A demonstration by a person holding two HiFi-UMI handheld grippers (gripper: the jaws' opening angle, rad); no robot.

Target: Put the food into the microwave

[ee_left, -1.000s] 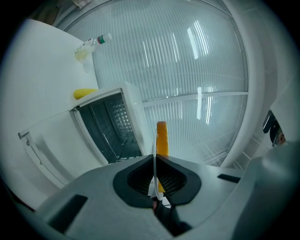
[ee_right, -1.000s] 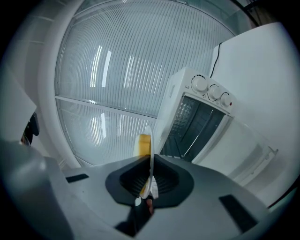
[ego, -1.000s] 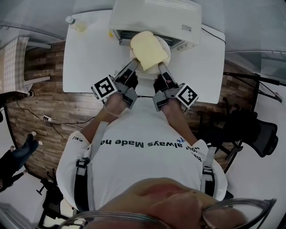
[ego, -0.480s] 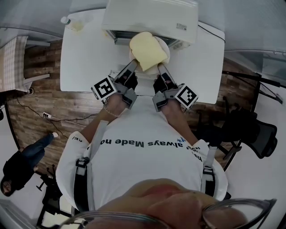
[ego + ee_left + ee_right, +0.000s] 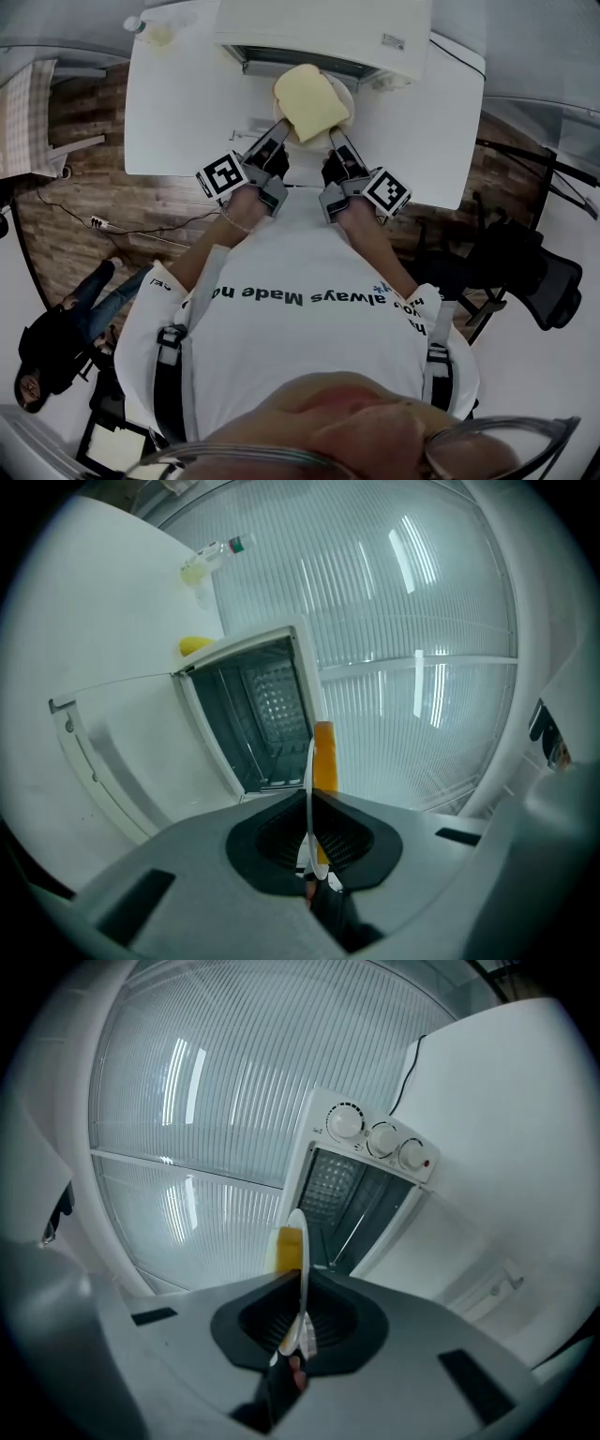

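Since a second ago the bystander at 8 o'clock in the head view has walked fully into sight on the wood floor, and both of my grippers sit a touch higher in that view, with their grip on the plate unchanged.

My left gripper has its jaws pressed together on the plate at its 7 o'clock rim. My right gripper has its jaws closed on the rim at 5 o'clock. In both gripper views the thin white rim runs edge-on between the dark pads.

On the plate lies the food slice, pale yellow, covering most of it. Plate and slice are held just in front of the microwave, which stands at 12 o'clock from them on the white counter. The slice's far edge reaches the mouth of the oven. The right gripper view shows the dark cavity open and three knobs in a row beside it. The door is swung open.

A small bottle stands at the counter's 11 o'clock corner, and a yellow thing lies just beside the microwave on that side. A black chair stands at 4 o'clock, off the counter.
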